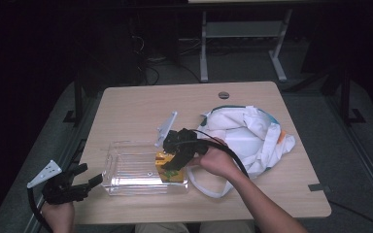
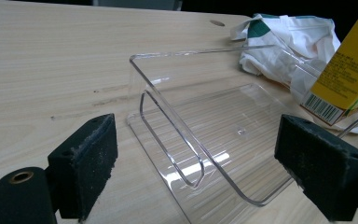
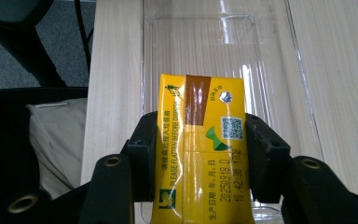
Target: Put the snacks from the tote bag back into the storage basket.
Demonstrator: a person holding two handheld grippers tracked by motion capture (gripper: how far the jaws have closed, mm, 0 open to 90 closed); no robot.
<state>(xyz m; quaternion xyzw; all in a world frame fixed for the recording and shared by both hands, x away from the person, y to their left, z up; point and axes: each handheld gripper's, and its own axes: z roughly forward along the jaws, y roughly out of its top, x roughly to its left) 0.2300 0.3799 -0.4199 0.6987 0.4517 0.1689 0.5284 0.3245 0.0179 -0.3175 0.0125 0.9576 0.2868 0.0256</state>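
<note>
A yellow drink carton [image 1: 169, 167] [image 3: 200, 144] [image 2: 349, 70] is clamped between the jaws of my right gripper [image 1: 175, 162] [image 3: 200, 154], at the right end of a clear plastic tray [image 1: 131, 170] [image 2: 205, 140] [image 3: 223, 60] in the middle of the table. The carton's top with its brown strip and foil seal faces the right gripper camera. My left gripper [image 1: 87, 179] [image 2: 196, 172] is off the tray's left end near the table's front left edge, jaws wide apart with nothing between them.
A crumpled white bag with teal trim [image 1: 247, 133] [image 2: 289, 42] lies right of the tray, its strap [image 1: 206, 189] looping toward the front edge. A round cable hole [image 1: 224, 95] is near the far edge. Beyond the table stand a desk frame [image 1: 204, 43] and cables on the floor.
</note>
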